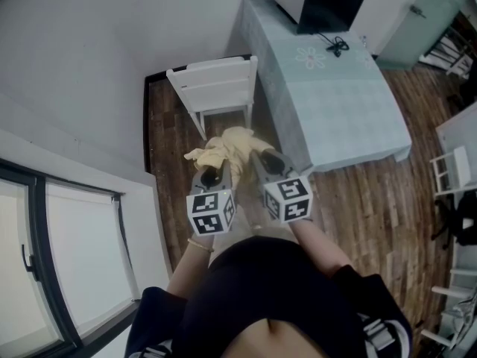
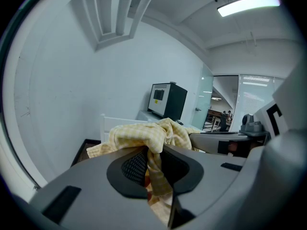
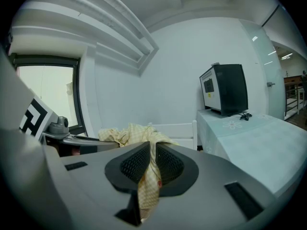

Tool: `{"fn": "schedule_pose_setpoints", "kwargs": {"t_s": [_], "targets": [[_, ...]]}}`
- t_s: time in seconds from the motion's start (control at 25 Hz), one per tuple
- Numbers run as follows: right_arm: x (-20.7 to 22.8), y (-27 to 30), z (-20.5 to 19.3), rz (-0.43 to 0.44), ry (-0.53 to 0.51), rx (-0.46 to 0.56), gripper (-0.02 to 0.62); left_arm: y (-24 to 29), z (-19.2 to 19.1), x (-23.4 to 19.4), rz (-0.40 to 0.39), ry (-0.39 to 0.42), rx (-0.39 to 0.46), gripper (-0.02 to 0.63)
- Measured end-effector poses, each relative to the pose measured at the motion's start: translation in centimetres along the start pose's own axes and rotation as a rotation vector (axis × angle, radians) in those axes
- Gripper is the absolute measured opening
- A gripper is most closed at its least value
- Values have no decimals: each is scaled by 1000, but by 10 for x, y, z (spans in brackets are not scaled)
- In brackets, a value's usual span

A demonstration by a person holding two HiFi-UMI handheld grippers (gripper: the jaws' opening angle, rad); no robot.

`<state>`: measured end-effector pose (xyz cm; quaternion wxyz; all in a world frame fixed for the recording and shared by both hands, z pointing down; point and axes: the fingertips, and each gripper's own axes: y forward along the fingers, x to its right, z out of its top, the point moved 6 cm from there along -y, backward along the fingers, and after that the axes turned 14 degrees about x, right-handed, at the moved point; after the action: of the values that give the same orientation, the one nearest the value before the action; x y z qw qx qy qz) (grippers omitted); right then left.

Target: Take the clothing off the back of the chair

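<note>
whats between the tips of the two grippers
The yellow checked garment is bunched between them, running from the left gripper to the right gripper, each shut on a fold. The head view shows this best.

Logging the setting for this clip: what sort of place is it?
Probably a home-style room staged inside an office or lab: a white chair and a cloth-covered table stand on a wood floor, while the left gripper view shows glass partitions and a strip light beyond.
</note>
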<state>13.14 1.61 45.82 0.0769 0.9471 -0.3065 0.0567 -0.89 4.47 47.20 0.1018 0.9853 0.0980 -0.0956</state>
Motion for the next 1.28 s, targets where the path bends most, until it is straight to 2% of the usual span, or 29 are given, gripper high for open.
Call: {"fn": "schedule_pose_setpoints", "kwargs": {"t_s": [0.52, 1.28], "targets": [[-9, -29, -6, 11, -2, -6, 49, -24, -11, 13, 2, -6, -4, 54], [-9, -34, -3, 11, 0, 1, 46, -27, -7, 16, -9, -2, 1, 54]]}}
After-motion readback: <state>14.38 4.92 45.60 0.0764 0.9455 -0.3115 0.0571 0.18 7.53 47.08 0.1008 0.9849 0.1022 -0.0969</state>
